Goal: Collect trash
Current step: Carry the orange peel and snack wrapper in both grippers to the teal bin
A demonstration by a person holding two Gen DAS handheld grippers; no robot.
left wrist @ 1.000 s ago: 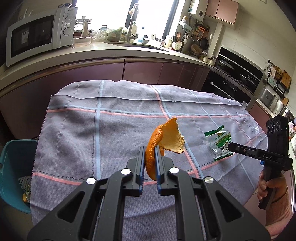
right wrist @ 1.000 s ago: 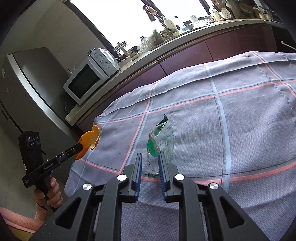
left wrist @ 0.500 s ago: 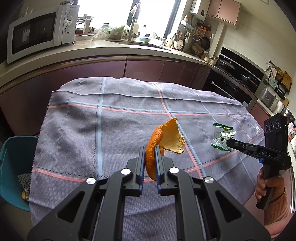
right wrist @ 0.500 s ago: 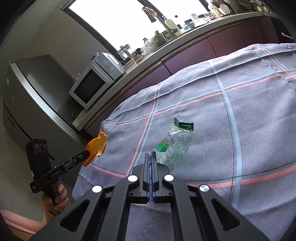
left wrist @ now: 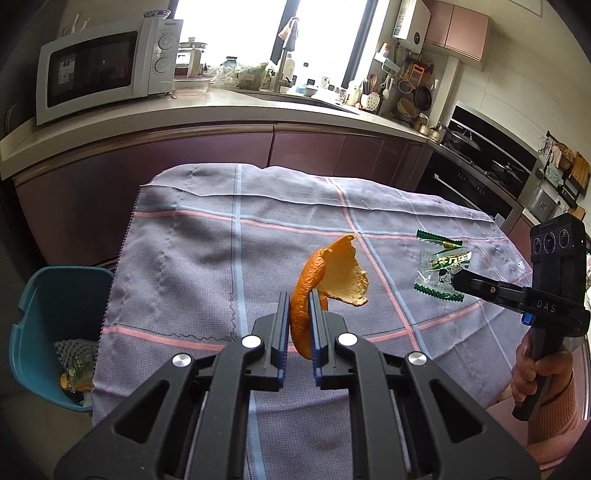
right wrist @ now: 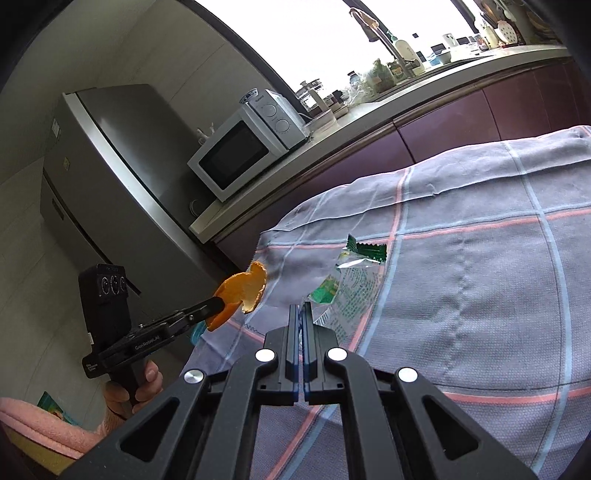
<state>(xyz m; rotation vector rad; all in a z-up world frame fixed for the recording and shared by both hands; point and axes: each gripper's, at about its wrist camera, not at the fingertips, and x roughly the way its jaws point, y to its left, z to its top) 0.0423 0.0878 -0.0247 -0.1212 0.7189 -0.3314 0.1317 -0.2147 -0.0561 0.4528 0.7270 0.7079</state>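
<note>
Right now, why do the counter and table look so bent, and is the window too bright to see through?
Left wrist view: the wide lens bows the counter and rounds the tablecloth; the window is blown out white. Right wrist view: the same curving tilts the fridge, and the window glares white; the orange peel stays sharp.

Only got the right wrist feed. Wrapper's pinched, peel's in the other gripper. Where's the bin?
Observer: The left wrist view shows a teal bin down beside the left edge of the cloth.
Operator: Empty?
Observer: No, white foam netting and other scraps lie inside.
Operator: Is the wrapper off the cloth?
Observer: Looks so. The right gripper holds the wrapper by one edge, above the cloth.
</note>
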